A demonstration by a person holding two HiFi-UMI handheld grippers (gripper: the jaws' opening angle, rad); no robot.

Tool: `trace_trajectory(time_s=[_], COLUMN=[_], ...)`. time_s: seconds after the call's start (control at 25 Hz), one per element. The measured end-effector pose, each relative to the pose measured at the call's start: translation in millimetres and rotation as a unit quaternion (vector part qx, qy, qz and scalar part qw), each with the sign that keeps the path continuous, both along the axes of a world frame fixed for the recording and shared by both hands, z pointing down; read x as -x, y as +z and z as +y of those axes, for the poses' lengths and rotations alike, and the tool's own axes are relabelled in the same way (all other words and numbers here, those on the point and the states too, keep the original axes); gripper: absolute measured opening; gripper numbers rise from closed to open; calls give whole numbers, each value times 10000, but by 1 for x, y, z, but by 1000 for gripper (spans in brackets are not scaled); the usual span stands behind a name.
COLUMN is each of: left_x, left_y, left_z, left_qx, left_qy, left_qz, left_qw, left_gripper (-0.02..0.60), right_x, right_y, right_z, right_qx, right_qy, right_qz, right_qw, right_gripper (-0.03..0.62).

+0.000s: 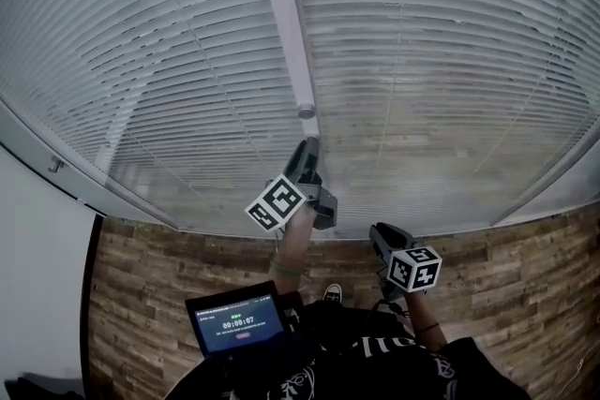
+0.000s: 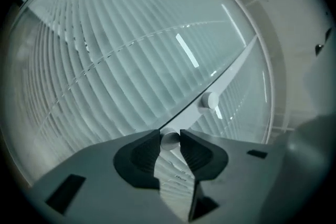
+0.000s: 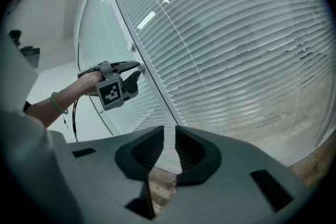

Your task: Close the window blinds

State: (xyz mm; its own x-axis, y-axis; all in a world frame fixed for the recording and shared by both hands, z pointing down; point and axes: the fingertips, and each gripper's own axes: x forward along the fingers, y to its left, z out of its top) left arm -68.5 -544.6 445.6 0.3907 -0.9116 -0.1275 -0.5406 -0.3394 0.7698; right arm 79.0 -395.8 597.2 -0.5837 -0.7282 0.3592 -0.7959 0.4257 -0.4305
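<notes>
The left claw (image 2: 169, 134) pinches a small white knob (image 2: 169, 141) on the window's white post (image 2: 231, 73). The blinds (image 2: 121, 60) hang just beyond it on either side. The right claw (image 3: 169, 138), to its right and farther from the blinds, is narrowly parted and empty.

The slats of the window blinds (image 1: 187, 33) are showing a smooth, faintly glossy white finish, plastic or painted metal; I cannot tell which. The window post (image 1: 281, 14) is looking like smooth white-painted metal. The knob (image 2: 170, 141) is gleaming like glossy white plastic between the dark matt pads (image 2: 142, 157) of the left tool (image 2: 169, 136). The left tool and the right tool (image 3: 169, 134) are both showing matt grey plastic bodies. The floor (image 1: 525, 267) is showing rough-grained wood planks. The tablet screen (image 1: 236, 323) is shining glossy.
</notes>
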Motion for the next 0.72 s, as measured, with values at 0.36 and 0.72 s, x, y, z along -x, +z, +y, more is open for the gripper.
trace_trajectory(time_s=[0.36,0.72], left_x=[-21,-12], left_y=[-1,1], left_z=[4,-4], left_qx=[-1271,-1090], left_qy=[-321,-380], left_qz=[-6494,-5443], left_qw=[7491,8309], left_gripper=[123,127], right_x=[-6,-15], right_y=[3,7], right_z=[1,-6], right_qx=[46,107], right_qy=[12,131], right_qz=[1,5], right_qw=[10000,9999], right_gripper=[78,78])
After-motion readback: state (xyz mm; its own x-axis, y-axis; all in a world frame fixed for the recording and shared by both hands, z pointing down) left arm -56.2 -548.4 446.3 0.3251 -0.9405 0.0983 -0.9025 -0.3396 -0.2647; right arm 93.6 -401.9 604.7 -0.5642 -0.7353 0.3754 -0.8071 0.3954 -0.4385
